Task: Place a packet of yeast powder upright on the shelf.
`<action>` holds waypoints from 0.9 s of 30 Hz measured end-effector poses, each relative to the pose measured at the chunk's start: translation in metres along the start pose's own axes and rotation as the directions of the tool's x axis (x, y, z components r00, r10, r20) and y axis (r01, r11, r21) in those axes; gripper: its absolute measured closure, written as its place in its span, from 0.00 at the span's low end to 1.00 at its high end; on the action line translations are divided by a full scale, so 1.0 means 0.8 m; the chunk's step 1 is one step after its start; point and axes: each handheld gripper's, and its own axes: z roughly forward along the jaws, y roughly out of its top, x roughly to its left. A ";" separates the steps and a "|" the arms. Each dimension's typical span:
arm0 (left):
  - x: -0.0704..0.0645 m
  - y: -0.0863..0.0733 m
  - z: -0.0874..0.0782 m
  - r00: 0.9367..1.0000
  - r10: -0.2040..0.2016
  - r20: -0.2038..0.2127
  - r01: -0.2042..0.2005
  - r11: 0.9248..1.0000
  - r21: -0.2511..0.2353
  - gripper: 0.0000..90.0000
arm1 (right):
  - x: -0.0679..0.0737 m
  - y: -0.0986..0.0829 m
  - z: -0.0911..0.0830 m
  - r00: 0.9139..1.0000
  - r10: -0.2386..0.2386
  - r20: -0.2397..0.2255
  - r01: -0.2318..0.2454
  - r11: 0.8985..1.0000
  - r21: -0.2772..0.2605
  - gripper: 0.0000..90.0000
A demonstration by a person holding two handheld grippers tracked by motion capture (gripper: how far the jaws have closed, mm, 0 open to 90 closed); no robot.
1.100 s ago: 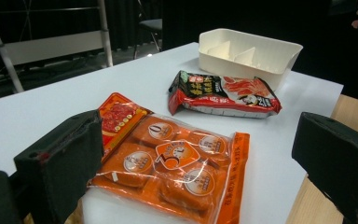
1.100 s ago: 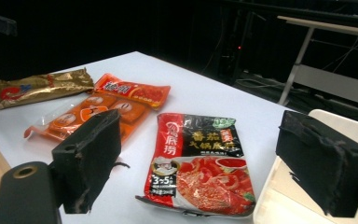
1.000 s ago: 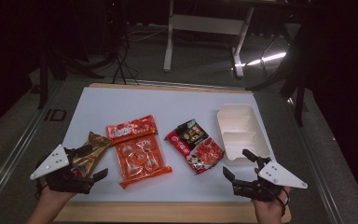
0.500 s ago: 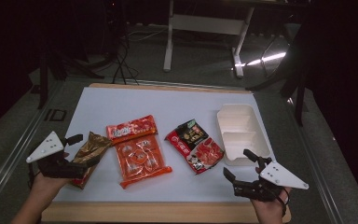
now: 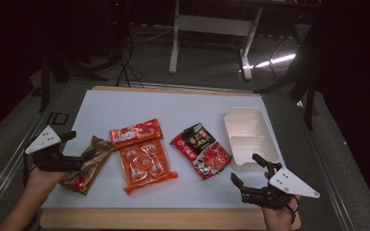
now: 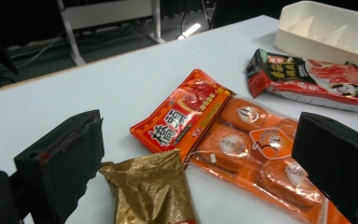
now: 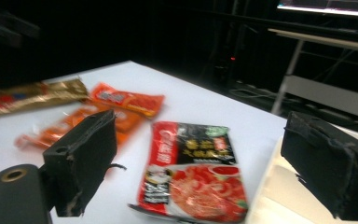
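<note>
Four snack packets and one tray lie on the white surface [image 5: 173, 108], with two claws at its near edge.

White tray [image 5: 248, 137]: largest item, right side, divided into compartments, nothing visible inside.

Orange packet [image 5: 144, 163]: clear-fronted, round orange pieces visible through the film, lying flat near the middle. A smaller red-orange packet [image 5: 136, 132] with white characters overlaps its far end.

Red and black packet [image 5: 202, 150]: glossy, red food picture on the near half, dark band with gold characters on the far half. It lies between the orange packet and the tray, its right edge just beside the tray.

Gold packet [image 5: 87, 163]: the item at hand. Crinkled metallic gold-brown foil, red patch at its near end, lying tilted at the left side of the surface, just beside the orange packet. In the left gripper view its top corner [image 6: 151, 186] sits between the two jaws.

Left claw [image 5: 79, 159]: jaws wide apart, either side of the gold packet's far end; actual contact cannot be told.

Right claw [image 5: 247, 174]: jaws wide, holding nothing, near the tray's near corner, pointing toward the red and black packet [image 7: 193, 175].
</note>
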 end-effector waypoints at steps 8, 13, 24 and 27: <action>0.026 -0.005 0.019 0.999 -0.039 -0.028 0.040 0.998 0.049 0.06 | 0.004 -0.006 0.011 0.997 -0.041 -0.065 0.043 0.999 0.025 0.19; 0.038 -0.015 0.036 0.998 -0.037 -0.055 0.042 0.995 0.095 0.08 | 0.003 -0.003 0.006 0.995 -0.069 -0.072 0.068 0.997 -0.025 0.18; 0.061 -0.036 0.068 0.994 -0.081 -0.080 0.095 0.976 0.195 0.18 | 0.008 0.001 0.002 0.999 -0.018 -0.035 0.018 1.000 -0.006 0.12; 0.067 -0.039 0.076 0.992 -0.098 -0.076 0.113 0.968 0.222 0.19 | 0.009 0.000 0.003 0.999 -0.013 -0.041 0.013 1.000 0.006 0.12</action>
